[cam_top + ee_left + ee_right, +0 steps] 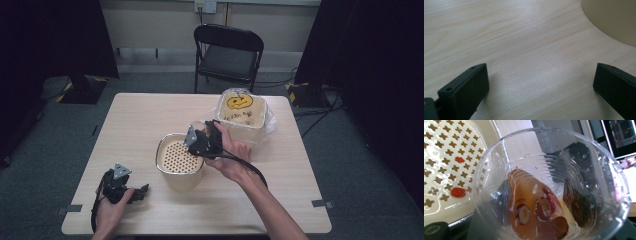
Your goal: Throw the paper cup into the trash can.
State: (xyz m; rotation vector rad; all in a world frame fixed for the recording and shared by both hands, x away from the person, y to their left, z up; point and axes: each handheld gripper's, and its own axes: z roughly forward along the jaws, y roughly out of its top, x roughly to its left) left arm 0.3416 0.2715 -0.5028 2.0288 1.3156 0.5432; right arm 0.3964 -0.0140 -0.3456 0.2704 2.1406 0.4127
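The right gripper (202,141), clamped on a clear plastic cup (549,187) of tea dregs, tilts it beside the perforated strainer bin (178,157) for pouring, while the left gripper (125,187) rests apart, empty.

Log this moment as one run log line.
right tongs: holding clear cup, tilted by strainer bin | left tongs: open, over table

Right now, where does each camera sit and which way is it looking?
High view: above the person's side, facing forward and down on the table; forearms, both claws.
Left gripper view: on the left claw, facing bare tabletop; wide-apart jaws.
Right gripper view: on the right claw, looking into a clear cup.
Shared: the perforated strainer.
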